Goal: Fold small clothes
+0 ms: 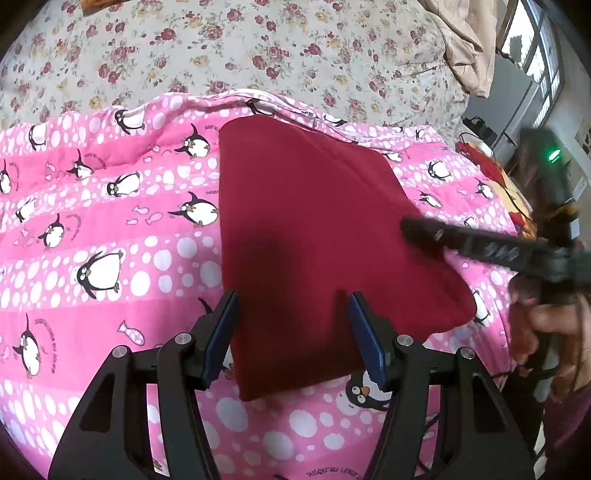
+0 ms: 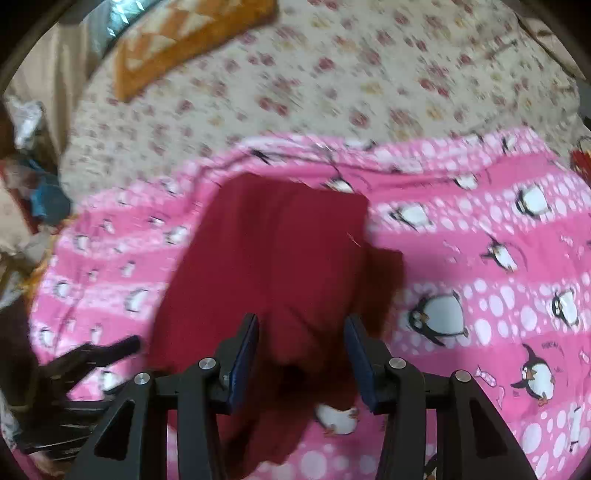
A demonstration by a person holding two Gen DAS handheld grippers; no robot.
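A dark red folded garment [image 1: 314,221] lies flat on a pink penguin blanket [image 1: 110,221]. My left gripper [image 1: 291,295] hovers over its near edge, open, with the pads apart and nothing pinched. At the garment's right edge is my right gripper [image 1: 410,229], blurred and held by a hand [image 1: 546,325]. In the right wrist view the right gripper [image 2: 301,317] stands open above the red garment [image 2: 277,251], whose near end looks rumpled. Its pads do not press the cloth. The left gripper [image 2: 122,345] shows at the lower left, beside the garment.
The pink blanket [image 2: 480,258] is spread over a floral bedsheet [image 1: 221,48]. An orange patterned cushion [image 2: 184,33] lies at the far side. A beige cloth [image 1: 465,40] hangs at the bed's far right, near a window. Clutter sits off the bed's left edge [image 2: 44,199].
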